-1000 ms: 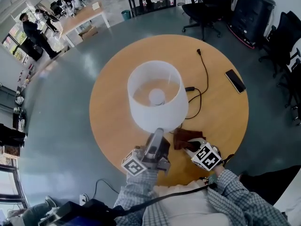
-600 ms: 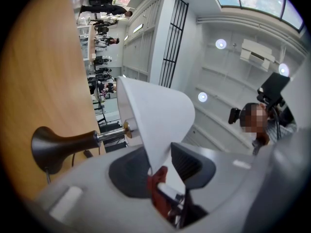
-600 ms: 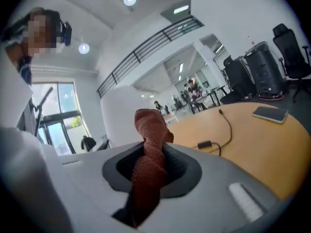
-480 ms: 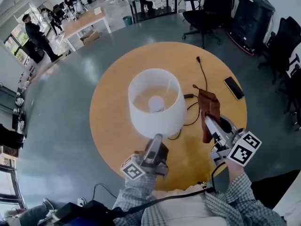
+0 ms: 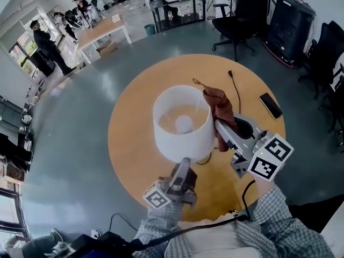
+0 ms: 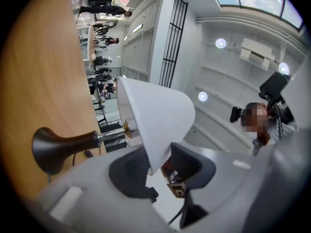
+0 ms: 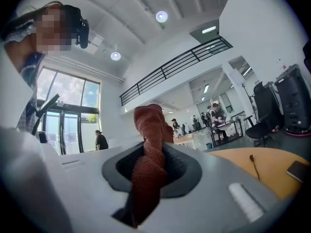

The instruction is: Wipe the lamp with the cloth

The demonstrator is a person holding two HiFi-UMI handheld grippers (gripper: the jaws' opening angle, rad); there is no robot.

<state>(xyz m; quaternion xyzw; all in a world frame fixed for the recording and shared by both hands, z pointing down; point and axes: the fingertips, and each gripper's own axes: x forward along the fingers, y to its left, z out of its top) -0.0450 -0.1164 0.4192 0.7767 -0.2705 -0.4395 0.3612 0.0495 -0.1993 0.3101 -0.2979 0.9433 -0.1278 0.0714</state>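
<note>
Right tongs [image 5: 219, 123]: on cloth [image 5: 217, 101] | left tongs [image 5: 183, 163]: on lampshade [image 5: 180, 144] rim | bulb [image 5: 184, 123] apparently inside

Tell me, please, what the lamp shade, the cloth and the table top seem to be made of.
The lamp shade looks like white fabric or plastic, smooth and matte; I cannot tell which. The cloth is a soft reddish-brown textile with a nubby weave, and it hangs in folds. The table top looks like wood or wood-look laminate: even orange-brown, smooth, with a slight sheen.
</note>
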